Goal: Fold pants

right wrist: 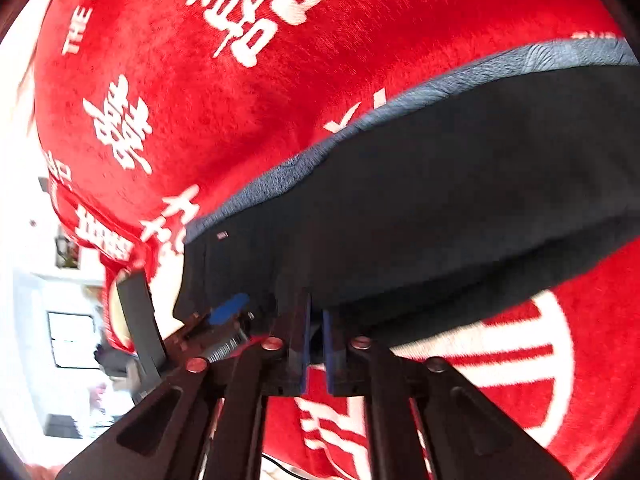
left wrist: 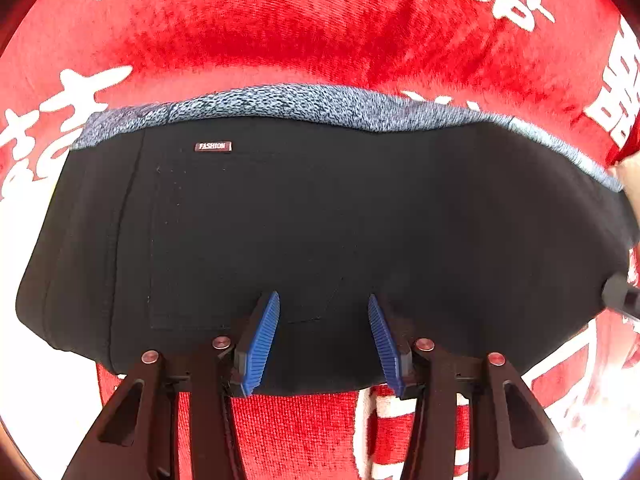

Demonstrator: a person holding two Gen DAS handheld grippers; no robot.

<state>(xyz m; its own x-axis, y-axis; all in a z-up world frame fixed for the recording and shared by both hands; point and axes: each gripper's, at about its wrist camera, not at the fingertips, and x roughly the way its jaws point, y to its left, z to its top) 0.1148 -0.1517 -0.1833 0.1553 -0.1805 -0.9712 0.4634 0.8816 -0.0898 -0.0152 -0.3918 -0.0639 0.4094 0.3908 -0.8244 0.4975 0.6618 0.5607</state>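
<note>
Closest in the left wrist view, the left tongs (left wrist: pixel 324 300) stand wide apart, their two blue ribbed pads (left wrist: pixel 262 340) angled outward with a broad gap between them. They grip nothing. Just past their tips, and partly under them, lie the black pants (left wrist: pixel 320 220), folded into a wide, flat bundle. A mottled blue-grey waistband (left wrist: pixel 320 104) runs along the bundle's far edge, away from the tongs. A small dark red label (left wrist: pixel 213 146) reading "FASHION" sits ahead and to the left of the tongs, near that waistband.

The pants rest on a red plush cloth (left wrist: pixel 300 32) printed with large white characters, which covers the surface all around the tongs.

In the right wrist view, the right tongs (right wrist: pixel 316 316) are drawn almost together, their blue pads (right wrist: pixel 306 344) parallel with only a narrow slot between. They sit at the near edge of the pants (right wrist: pixel 440 200), and seem to be pinching the dark fabric, though blur and shadow make this uncertain. To their left, the left tongs (right wrist: pixel 228 308) show as a blue pad against the pants' edge. The waistband (right wrist: pixel 360 128) runs diagonally beyond.
</note>
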